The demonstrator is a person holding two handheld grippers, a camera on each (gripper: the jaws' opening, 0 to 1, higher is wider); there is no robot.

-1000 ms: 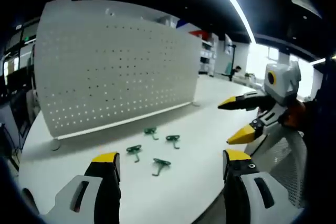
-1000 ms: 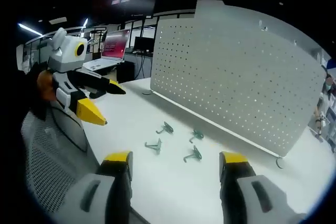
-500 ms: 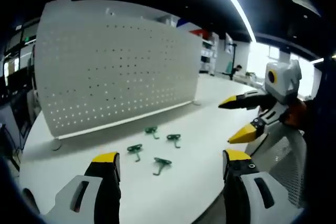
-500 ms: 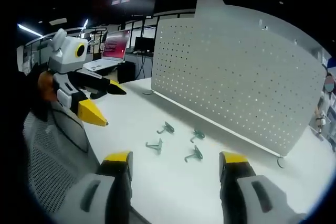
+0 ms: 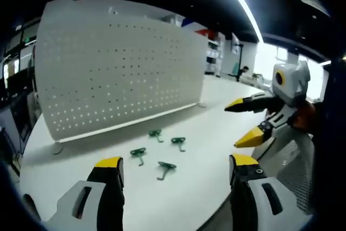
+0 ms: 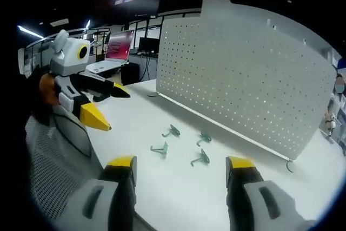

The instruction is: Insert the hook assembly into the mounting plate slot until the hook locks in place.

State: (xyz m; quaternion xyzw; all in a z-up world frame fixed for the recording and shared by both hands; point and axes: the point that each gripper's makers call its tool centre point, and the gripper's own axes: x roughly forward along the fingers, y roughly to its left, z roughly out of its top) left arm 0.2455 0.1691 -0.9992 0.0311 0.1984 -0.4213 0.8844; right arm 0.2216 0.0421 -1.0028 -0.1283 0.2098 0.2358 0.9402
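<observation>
White tabletop (image 5: 205,133) carries an upright perforated mounting plate (image 5: 116,71) across the upper left of the left gripper view. Four green hooks lie loose at centre frame, just before the plate's foot; one hook (image 5: 165,169) lies nearest the camera. Nothing is seen to have shifted over the last second: both views are held almost static. The left gripper (image 5: 170,179) and right gripper (image 6: 181,179) are spread wide and empty. The task is judged not yet begun.

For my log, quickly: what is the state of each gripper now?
Left gripper: open, holding nothing.
Right gripper: open, holding nothing.
</observation>
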